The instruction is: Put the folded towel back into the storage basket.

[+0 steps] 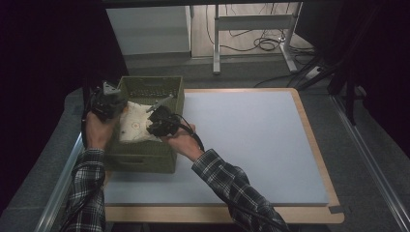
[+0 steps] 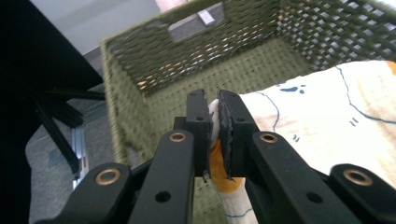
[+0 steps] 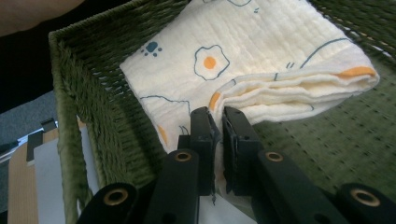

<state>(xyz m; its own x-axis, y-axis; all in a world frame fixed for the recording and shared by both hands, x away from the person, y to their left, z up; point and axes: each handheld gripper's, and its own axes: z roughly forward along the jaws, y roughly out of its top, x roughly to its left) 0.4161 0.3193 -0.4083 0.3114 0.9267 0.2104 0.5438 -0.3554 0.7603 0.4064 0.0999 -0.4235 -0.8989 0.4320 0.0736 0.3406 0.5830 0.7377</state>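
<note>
Two hand-held grippers, left [image 2: 213, 135] and right [image 3: 217, 144], each pinch the folded cloth [image 3: 261, 60] inside the basket [image 1: 145, 162], left of frame; lower both evenly so it lies flat.

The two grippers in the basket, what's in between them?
The folded cloth stretches between them. In the high view it lies in the green basket, with the left gripper on one edge and the right gripper on the other, each pinching it.

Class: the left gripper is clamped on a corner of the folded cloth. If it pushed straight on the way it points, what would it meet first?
Probably the green woven basket's floor near its far wall; depth is unclear.
</note>
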